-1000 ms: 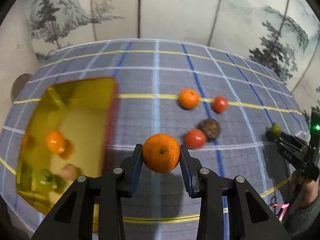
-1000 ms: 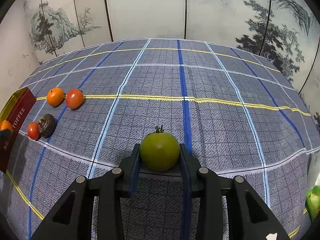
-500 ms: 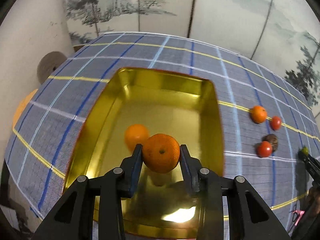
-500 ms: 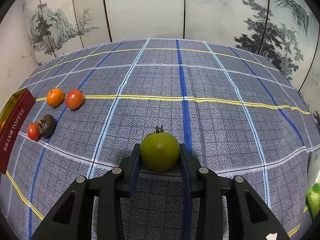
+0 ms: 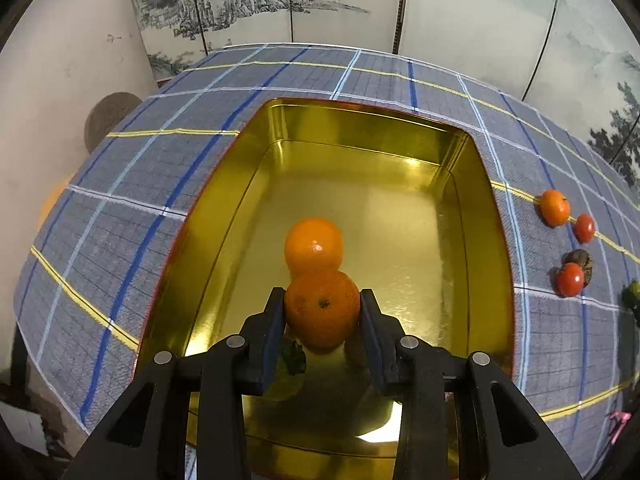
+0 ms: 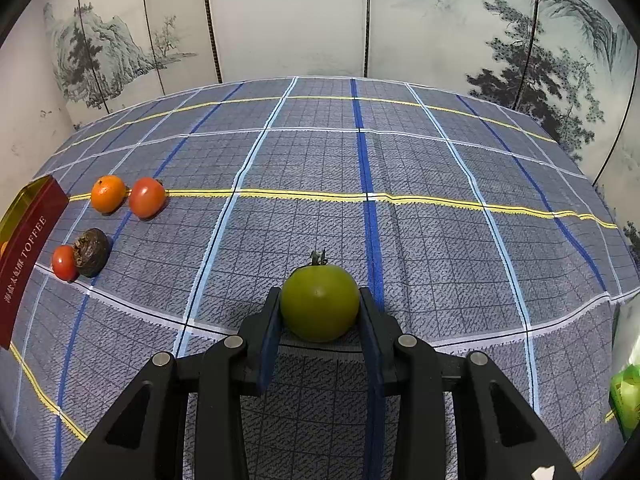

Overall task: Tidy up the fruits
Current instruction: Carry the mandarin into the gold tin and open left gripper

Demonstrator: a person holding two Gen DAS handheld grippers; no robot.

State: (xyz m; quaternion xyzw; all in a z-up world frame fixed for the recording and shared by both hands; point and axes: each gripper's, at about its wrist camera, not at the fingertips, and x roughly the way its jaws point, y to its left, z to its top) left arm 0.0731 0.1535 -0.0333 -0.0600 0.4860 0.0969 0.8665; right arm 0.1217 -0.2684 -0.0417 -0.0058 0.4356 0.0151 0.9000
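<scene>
The left claw [image 5: 322, 312] pinched a mandarin [image 5: 322, 308] above the gold tin [image 5: 486, 208] (release seemed next); the right claw [image 6: 320, 308] pinched a green tomato [image 6: 319, 302].

The left black two-fingered tool [image 5: 322, 311] pointed steeply downward with its pads clamped on a round orange mandarin [image 5: 322, 308], the right tool [image 6: 320, 308] likewise gripping a smooth green tomato [image 6: 319, 307].

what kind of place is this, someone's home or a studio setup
Probably a staged tabletop in a room rather than a working kitchen. A folding screen painted with ink landscapes stands behind a table under a blue plaid tablecloth, with loose fruit and a gold tin laid out on it.
</scene>
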